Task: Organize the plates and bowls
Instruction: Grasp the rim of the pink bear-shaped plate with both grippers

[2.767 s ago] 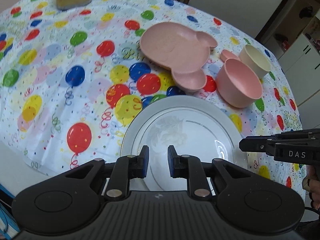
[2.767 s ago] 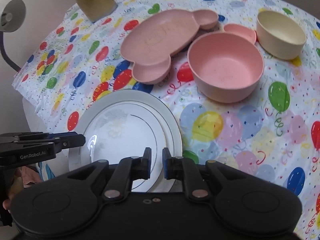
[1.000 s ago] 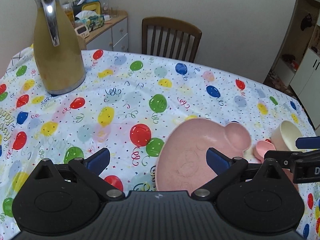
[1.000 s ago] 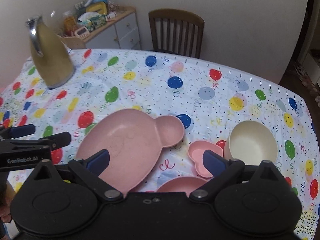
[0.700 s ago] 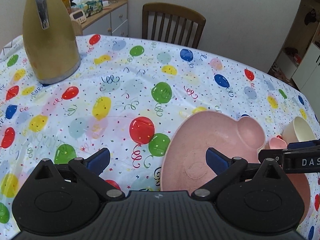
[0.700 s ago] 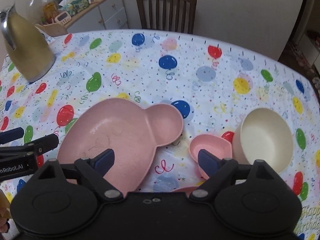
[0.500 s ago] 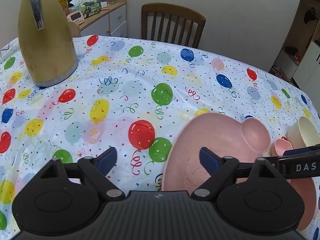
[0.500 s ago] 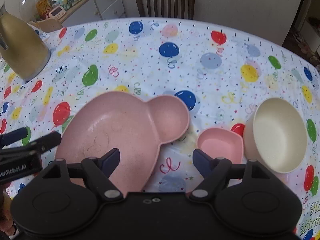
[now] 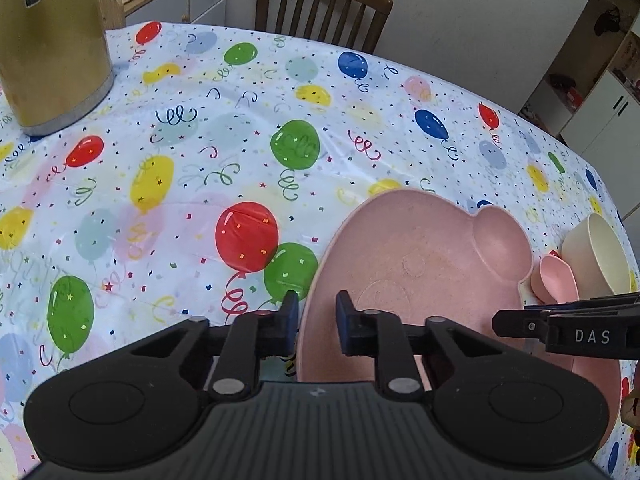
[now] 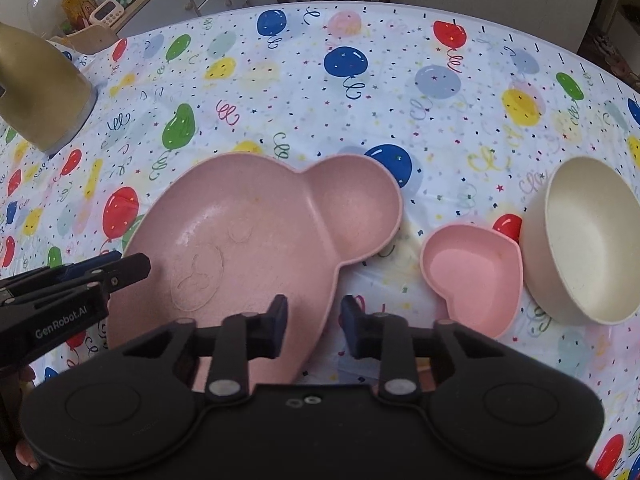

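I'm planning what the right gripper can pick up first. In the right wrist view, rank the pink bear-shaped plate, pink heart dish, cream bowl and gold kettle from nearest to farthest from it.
1. Pink bear-shaped plate: its edge sits between the right gripper fingers.
2. Pink heart dish: just right.
3. Cream bowl: farther right, beside the dish.
4. Gold kettle: far left, at the back.

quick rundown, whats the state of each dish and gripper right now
pink bear-shaped plastic plate: empty, flat on the tablecloth
pink heart-shaped small dish: empty, upright
cream round bowl: empty, tilted
left gripper: partly open, straddling plate's left rim
right gripper: partly open, straddling plate's right edge
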A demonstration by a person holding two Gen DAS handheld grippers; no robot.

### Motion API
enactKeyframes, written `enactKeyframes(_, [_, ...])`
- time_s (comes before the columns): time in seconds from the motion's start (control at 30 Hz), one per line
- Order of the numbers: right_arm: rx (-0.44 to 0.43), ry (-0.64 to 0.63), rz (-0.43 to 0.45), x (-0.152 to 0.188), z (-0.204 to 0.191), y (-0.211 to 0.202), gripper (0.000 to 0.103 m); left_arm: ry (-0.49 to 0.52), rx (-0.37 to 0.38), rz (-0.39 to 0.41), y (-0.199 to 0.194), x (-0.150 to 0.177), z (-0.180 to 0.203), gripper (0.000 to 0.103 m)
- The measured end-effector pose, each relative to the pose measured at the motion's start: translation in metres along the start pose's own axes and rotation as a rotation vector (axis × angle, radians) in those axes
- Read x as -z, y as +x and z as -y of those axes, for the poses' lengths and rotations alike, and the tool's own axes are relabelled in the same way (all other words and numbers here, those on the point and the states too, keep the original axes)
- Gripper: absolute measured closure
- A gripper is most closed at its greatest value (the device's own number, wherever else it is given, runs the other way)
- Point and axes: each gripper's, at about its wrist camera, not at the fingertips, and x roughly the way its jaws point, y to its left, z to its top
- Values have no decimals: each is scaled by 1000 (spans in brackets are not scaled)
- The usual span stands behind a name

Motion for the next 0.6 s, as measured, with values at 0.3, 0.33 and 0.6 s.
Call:
enactKeyframes(0.3, [37,-18,14,6,-3,0,93,-13,-1,-9,-2,1,-2,89])
enactKeyframes(0.33, [40,-20,17,6,-4,0,94,-17,-1,-9,-3,2,-2,89])
enactKeyframes(0.6, [13,-42,47,8,-9,-17,95,-34,-15,21,-38,10,-5,89])
